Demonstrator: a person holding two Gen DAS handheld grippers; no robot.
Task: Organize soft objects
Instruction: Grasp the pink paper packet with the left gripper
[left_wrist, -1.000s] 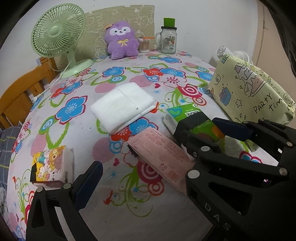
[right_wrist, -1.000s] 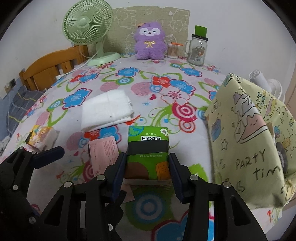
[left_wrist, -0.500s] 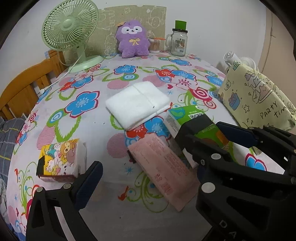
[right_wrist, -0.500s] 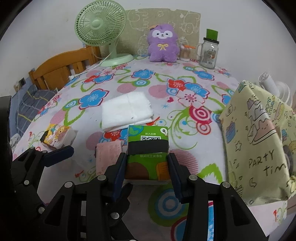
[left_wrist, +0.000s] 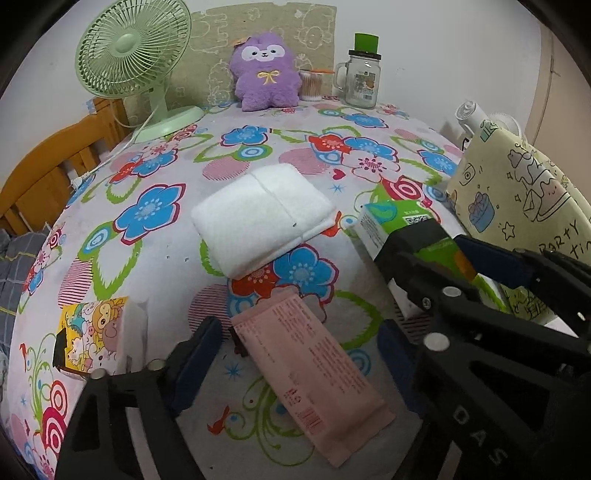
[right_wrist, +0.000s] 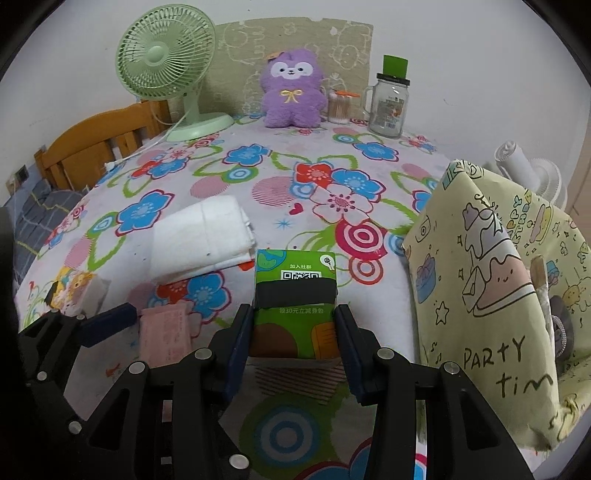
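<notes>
**A:** What have I got in each hand right now?

**B:** My right gripper (right_wrist: 291, 328) is clamped on the green tissue pack (right_wrist: 295, 291), pads pressed to both its sides, at the lower middle of the right wrist view. My left gripper (left_wrist: 295, 354) has just been narrowing its jaws around the pink pack (left_wrist: 310, 365), which lies flat on the flowered tablecloth (left_wrist: 155, 206) at the lower centre of the left wrist view. The pads straddle it but I see a gap on each side, so it isn't gripped yet.

**A:** How do I take the pink one cleanly?

**B:** It lies slantwise across my jaws, I'd say. I'd roll the wrist to square the pads with its long edges, get low to the cloth, then close gently, because thin, soft wrapping like that would likely buckle.

**A:** And the green one?

**B:** Keep it level and don't squeeze harder. The yellow "party time" bag (right_wrist: 491, 280) fills the right of the frame; I judge that's where it goes. The folded white cloth (left_wrist: 262, 218) and cartoon pack (left_wrist: 92, 336) wait.
</notes>
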